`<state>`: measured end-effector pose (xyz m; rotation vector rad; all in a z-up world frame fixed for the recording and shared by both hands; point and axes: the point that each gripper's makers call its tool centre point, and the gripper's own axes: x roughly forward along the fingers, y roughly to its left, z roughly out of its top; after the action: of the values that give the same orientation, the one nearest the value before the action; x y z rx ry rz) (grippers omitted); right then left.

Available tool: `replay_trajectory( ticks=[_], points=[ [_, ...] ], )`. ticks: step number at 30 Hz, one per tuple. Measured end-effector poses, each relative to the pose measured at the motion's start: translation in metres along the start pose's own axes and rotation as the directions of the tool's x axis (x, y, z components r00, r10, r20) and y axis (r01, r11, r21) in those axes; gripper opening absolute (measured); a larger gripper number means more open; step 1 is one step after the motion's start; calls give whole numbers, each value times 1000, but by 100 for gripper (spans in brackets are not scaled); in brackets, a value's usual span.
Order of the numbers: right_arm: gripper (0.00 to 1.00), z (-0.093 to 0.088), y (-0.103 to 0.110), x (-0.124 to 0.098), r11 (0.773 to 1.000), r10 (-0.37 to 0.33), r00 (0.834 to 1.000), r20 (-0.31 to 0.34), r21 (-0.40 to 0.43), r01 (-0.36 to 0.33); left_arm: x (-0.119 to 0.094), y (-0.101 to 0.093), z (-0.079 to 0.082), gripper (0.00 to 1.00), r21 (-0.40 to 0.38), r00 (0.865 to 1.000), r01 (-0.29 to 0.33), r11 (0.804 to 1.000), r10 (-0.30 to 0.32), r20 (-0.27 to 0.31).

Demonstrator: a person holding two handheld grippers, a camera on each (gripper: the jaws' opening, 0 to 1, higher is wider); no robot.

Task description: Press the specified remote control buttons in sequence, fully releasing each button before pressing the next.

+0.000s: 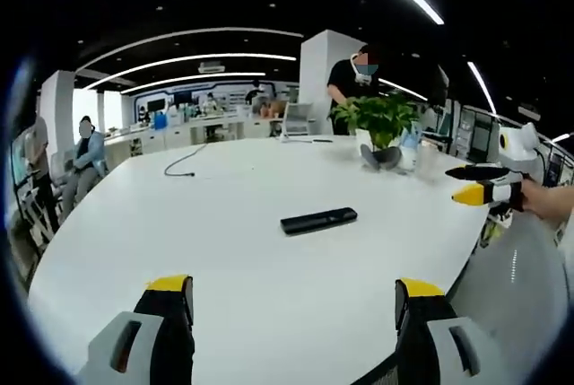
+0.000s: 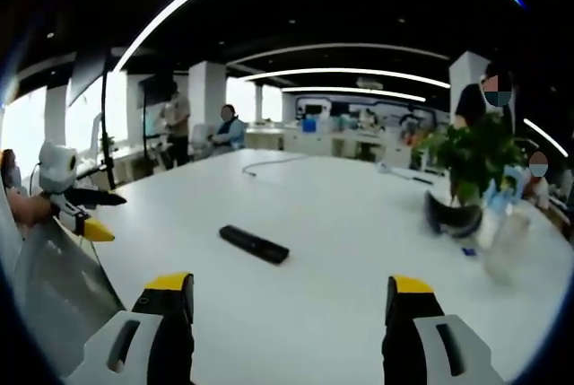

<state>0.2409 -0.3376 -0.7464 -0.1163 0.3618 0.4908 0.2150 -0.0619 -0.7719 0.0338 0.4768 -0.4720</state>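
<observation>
Both grippers, the left gripper and the right gripper, hover at the near edge of the white table, jaws spread wide and empty. The black remote control lies flat mid-table, well apart from both. No button looks pressed yet; next, one jaw tip must come down on the first button. A potted plant stands toward the far edge

black remote, white table, yellow-tipped tools
</observation>
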Motion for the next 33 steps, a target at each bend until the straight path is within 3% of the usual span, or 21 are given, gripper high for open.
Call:
replay_trajectory(
  ticks=[3, 7, 11, 17, 26, 33],
  points=[
    [87, 1, 0, 0, 1000, 0, 1000, 4, 0, 0, 2, -4, -8, 97, -48, 998, 46, 998, -48, -43],
    [87, 1, 0, 0, 1000, 3, 1000, 8, 5, -3, 4, -8, -17, 97, -35, 992, 78, 996, -81, -92],
    [87, 0, 3, 0, 1000, 18, 1000, 7, 12, -18, 6, -15, -32, 96, -87, 975, 123, 989, -136, -177],
    [87, -1, 7, 1, 999, 35, 999, 1, 1, -35, 7, -23, -46, 94, -84, 948, 174, 981, -190, -255],
    [86, 3, 7, -1, 999, 32, 999, 25, 18, -33, 16, -22, -41, 84, -67, 932, 207, 976, -218, -290],
    [86, 6, 1, -3, 1000, 7, 999, 48, 30, -8, 37, -27, -29, 80, -79, 915, 259, 963, -270, -299]
  ],
)
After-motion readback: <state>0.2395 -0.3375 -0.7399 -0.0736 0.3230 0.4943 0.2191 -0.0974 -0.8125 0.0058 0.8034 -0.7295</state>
